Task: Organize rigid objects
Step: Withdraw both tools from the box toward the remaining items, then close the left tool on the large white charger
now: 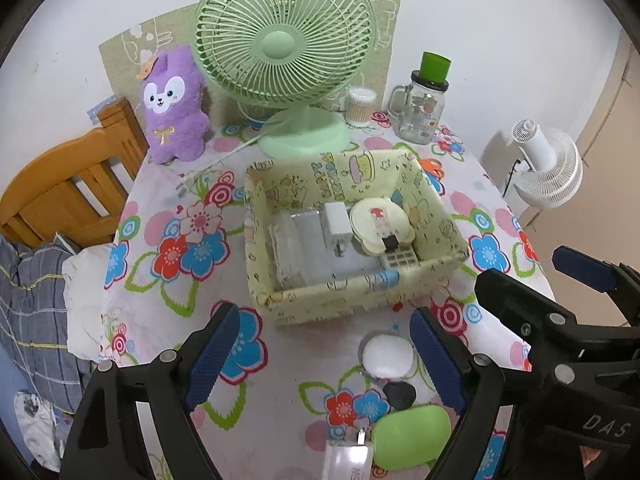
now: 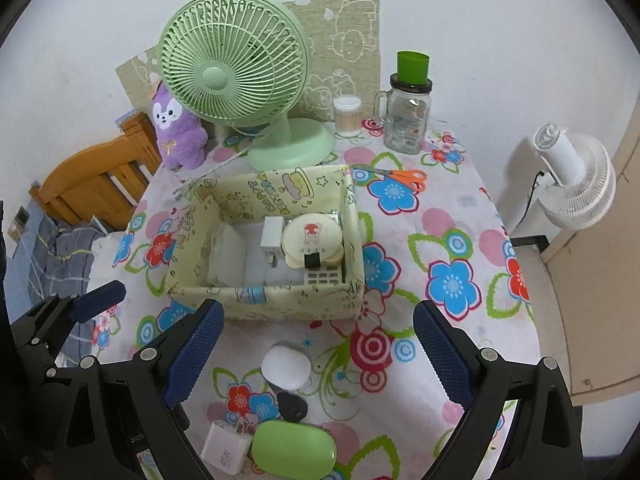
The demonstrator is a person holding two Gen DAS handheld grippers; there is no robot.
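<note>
the loose things still to sort sit at the near edge of the bench (image 2: 460, 216): a white round case (image 2: 286, 366), a black key fob (image 2: 293, 406), a green oval case (image 2: 294, 454) and a white charger (image 2: 224, 454), packed close, so a careless reach could knock a neighbour off the near edge. the fabric box (image 2: 276, 300) stands just beyond them. both the left tongs (image 1: 326, 360) and the right tongs (image 2: 318, 354) are spread and empty, tilted steeply down, side by side.

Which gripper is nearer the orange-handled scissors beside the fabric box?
Right. The right gripper faces the scissors past the box's right corner; the left gripper sits further left, with the box between it and them.
</note>
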